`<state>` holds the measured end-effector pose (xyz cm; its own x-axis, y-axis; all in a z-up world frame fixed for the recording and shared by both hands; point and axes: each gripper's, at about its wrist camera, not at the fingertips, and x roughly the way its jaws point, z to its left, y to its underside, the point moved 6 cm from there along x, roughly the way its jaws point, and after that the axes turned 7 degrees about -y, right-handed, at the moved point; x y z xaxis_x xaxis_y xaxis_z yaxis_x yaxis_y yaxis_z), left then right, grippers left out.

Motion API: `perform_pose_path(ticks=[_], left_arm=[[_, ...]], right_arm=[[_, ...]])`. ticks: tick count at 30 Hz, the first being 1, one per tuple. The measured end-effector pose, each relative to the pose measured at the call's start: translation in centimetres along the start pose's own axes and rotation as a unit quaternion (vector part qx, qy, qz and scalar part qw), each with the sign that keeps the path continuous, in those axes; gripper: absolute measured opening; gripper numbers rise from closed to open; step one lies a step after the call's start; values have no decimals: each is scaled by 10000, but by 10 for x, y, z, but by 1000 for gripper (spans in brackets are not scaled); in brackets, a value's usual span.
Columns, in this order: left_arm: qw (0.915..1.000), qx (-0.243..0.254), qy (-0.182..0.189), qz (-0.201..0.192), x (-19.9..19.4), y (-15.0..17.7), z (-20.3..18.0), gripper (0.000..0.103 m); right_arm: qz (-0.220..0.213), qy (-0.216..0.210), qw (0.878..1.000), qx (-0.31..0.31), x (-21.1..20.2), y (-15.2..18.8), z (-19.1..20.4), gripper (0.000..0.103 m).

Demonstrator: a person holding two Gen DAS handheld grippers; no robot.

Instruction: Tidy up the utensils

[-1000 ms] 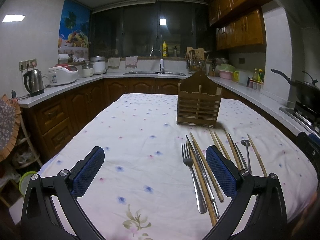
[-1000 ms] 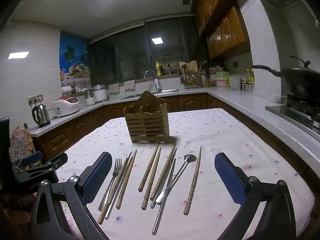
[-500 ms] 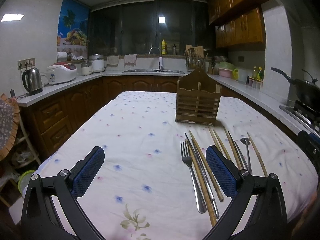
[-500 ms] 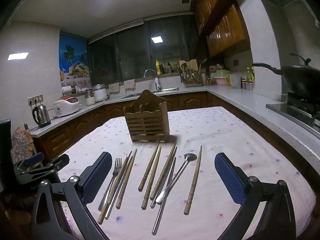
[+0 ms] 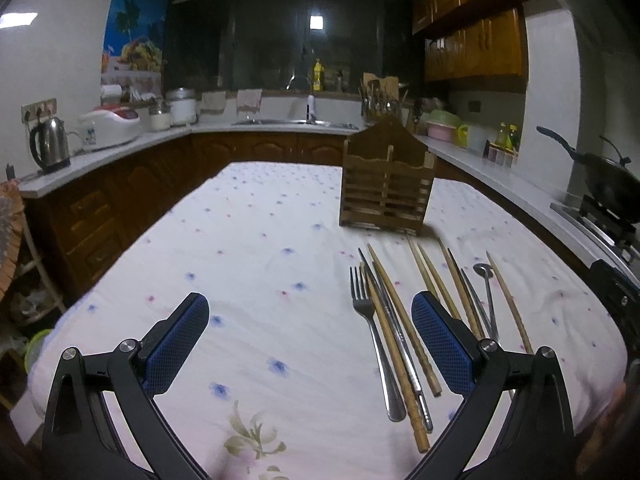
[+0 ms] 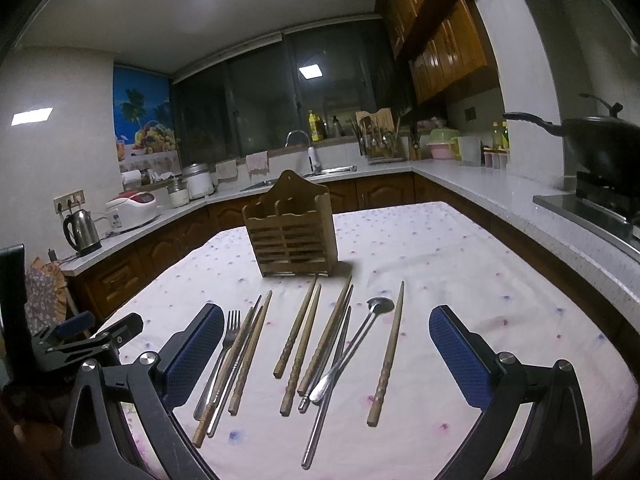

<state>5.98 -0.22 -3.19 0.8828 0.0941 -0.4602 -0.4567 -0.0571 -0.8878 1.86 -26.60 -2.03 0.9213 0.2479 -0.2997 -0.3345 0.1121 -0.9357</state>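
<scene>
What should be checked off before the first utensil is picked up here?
1. Left gripper jaws open, holding nothing: ok.
2. Right gripper jaws open, holding nothing: ok.
3. Wooden holder upright on the tablecloth: ok.
4. Holder compartments free of utensils: cannot tell, insides hidden.
5. Fork separate from the neighbouring chopsticks: not ok, they lie bunched together.
6. Spoon free of overlap: not ok, it crosses a metal chopstick.

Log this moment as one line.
left gripper open, empty | right gripper open, empty | utensils on tablecloth | holder empty
</scene>
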Motion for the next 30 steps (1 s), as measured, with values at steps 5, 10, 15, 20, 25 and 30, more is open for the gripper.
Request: perform_pose_path(ticks=[5,10,15,20,25,30], left_arm=[[9998,45,63,181,12,1,-2,103],[9991,111,110,396,27,-2,-4,103],[9968,208,324,703,48,-2,-10,99],[9926,346,523,1035,73,-4,-18,90],[9852,462,787,1451,105,-6,-25,80],[9738,634,1143,1859,136,-4,-39,74]], right_arm=[[143,-24,9998,138,6,-3,-8,103],[325,-109,9988,350,15,-5,-17,103],[565,-240,9967,525,31,-8,-27,102],[955,-409,9919,734,58,-7,-37,84],[1468,-492,9834,948,89,0,-46,64],[1956,-509,9725,1161,119,14,-59,55]])
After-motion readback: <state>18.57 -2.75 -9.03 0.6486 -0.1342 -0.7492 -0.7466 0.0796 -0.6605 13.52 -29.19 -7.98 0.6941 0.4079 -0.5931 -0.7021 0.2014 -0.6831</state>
